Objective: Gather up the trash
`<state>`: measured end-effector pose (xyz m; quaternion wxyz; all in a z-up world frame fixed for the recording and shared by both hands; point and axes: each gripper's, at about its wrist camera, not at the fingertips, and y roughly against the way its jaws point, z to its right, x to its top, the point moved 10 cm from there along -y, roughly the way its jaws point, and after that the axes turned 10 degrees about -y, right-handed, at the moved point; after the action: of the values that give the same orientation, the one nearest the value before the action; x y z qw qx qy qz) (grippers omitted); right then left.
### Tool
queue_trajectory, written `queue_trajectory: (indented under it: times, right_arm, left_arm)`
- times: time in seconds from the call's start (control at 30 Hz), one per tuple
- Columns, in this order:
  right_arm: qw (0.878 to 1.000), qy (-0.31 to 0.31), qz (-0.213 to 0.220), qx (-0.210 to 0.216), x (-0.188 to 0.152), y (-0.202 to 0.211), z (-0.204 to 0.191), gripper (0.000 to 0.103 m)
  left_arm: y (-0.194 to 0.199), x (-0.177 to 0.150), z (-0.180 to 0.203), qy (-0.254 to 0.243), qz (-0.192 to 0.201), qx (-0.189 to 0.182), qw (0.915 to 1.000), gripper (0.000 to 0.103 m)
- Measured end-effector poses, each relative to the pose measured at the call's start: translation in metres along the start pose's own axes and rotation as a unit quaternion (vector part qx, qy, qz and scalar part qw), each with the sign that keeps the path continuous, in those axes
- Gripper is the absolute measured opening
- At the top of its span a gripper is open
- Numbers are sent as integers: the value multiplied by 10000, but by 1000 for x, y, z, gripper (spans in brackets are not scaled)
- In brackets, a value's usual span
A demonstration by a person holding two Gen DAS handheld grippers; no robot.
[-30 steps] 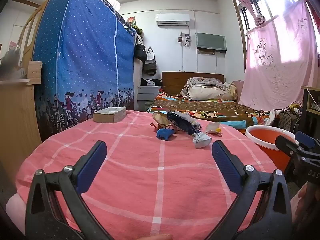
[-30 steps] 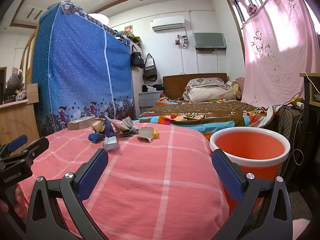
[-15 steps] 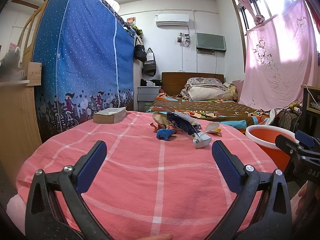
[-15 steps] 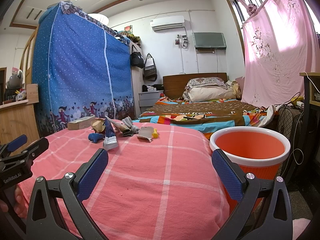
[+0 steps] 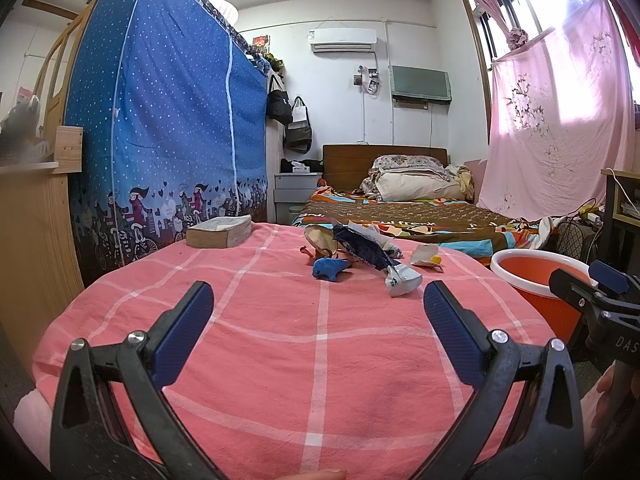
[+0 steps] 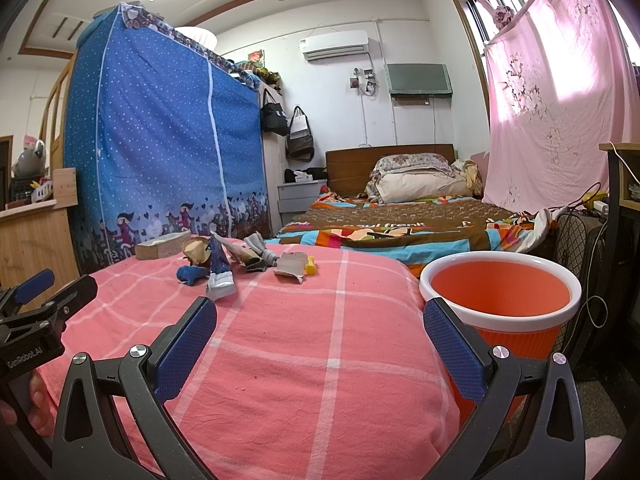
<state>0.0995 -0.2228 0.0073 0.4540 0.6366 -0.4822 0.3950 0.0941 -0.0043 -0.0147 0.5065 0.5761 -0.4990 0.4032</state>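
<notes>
Both grippers are held low over the near edge of a desk (image 5: 320, 360) covered in a pink checked cloth. The jaws of the left gripper (image 5: 318, 312) are spread wide and nothing is held between them. The jaws of the right gripper (image 6: 320, 320) are likewise spread wide and empty.

The trash is gathered in a loose pile towards the far edge of the desk, well apart from both grippers. In it can be seen a blue scrap (image 5: 328, 269), a dark blue wrapper (image 5: 362, 250) with a silver end, a brown crumpled piece (image 5: 320, 240), and, slightly to the right, a torn white carton (image 5: 425, 255) with a yellow cap (image 5: 436, 259) touching it. A book (image 5: 219, 232) lies at the far left corner, apart from the pile.

An orange bin (image 6: 500, 300) with a white rim stands just beside the desk's right edge, nearest the right gripper.
</notes>
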Motion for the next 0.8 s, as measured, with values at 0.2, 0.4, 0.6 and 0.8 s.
queue_trajectory:
  times: [0.2, 0.4, 0.6, 0.8]
  right_arm:
    - [10000, -3, -1, 1, 0, 0, 0, 103]
    - [10000, -9, -4, 2, 0, -1, 0, 103]
    - [10000, -12, -5, 0, 0, 0, 1, 103]
    - [10000, -17, -10, 2, 0, 0, 1, 103]
  left_arm:
    - [0, 2, -1, -7, -5, -4, 10000, 103]
    - [1, 0, 1, -1, 3, 7, 10000, 103]
    - [0, -1, 1, -4, 4, 5, 10000, 103]
    - [0, -1, 1, -6, 5, 6, 10000, 103]
